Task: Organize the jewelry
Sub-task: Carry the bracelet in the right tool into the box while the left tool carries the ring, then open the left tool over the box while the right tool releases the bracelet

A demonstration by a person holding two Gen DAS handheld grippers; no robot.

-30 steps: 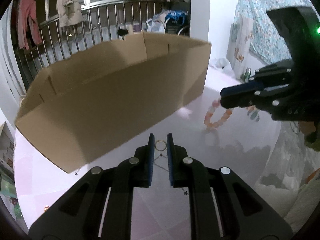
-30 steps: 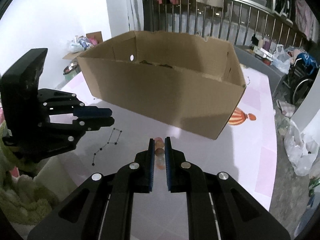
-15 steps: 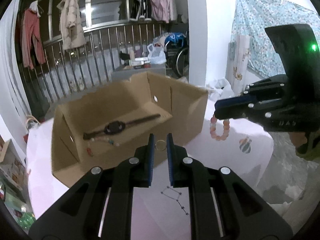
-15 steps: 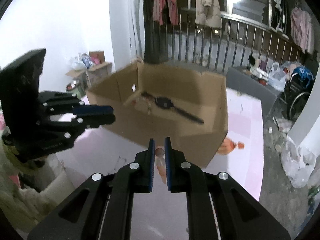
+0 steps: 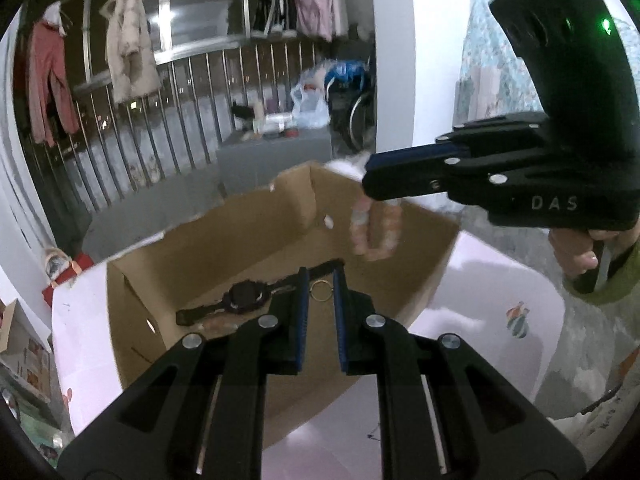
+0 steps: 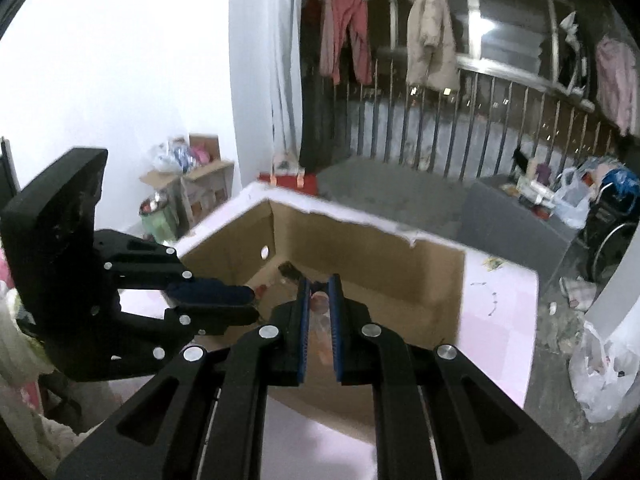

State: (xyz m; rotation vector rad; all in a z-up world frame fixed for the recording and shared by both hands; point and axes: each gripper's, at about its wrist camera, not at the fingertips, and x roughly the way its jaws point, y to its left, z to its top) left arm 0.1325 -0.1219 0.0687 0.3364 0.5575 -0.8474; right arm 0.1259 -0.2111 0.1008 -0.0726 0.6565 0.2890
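Observation:
An open cardboard box (image 5: 136, 316) stands on the pink table (image 5: 492, 280). A black wristwatch (image 5: 244, 300) lies on its floor. My left gripper (image 5: 321, 284) is shut on a small gold ring (image 5: 321, 291) and holds it over the box's near wall. My right gripper (image 6: 319, 292) is shut on a pink bead bracelet (image 5: 374, 232), which hangs above the box's right side; the beads show between its fingers in the right wrist view (image 6: 319, 320). The box also shows in the right wrist view (image 6: 424, 280).
A metal railing (image 5: 160, 120) with hanging clothes stands behind the table. A grey cabinet (image 6: 516, 220) with clutter and plastic bags is at the far right. Boxes and bags sit by the white wall (image 6: 188, 184). The table edge runs near the box.
Both grippers have risen and moved forward over the box with the ring and bracelet. The bracelet now hangs above the box's right side, and the box's inside is in view.

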